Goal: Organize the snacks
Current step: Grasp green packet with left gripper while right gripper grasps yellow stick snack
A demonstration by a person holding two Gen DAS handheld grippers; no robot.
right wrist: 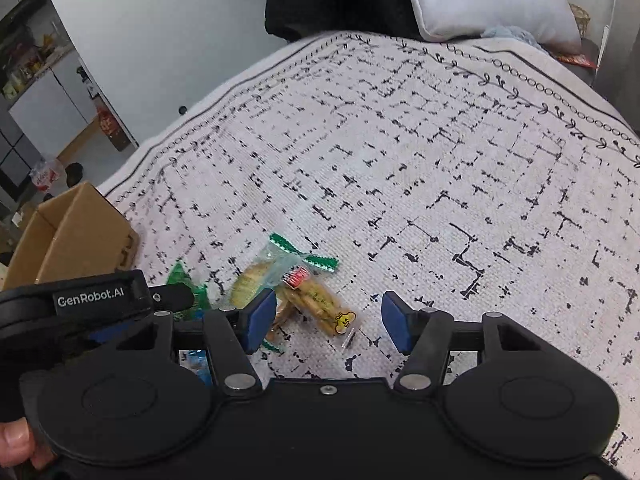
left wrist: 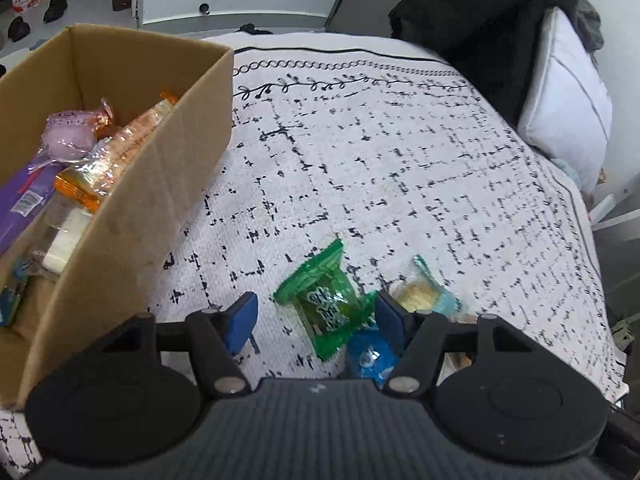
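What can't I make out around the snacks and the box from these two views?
- Blue snack packet: left wrist view, half hidden behind the left hand-held gripper.
- Cardboard box: right wrist view shows only a corner; contents are cut off by the frame edge and the other gripper.
- Green packet: print too blurred to read.

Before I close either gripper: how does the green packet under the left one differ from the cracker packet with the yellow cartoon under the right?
The green packet is tinted green film with white lettering; the cracker packet is clear, showing tan crackers. The green packet is squarish with flared ends; the cracker packet is longer and narrower. Both lie flat on the patterned cloth, outside the cardboard box, each between open jaws, ungripped.
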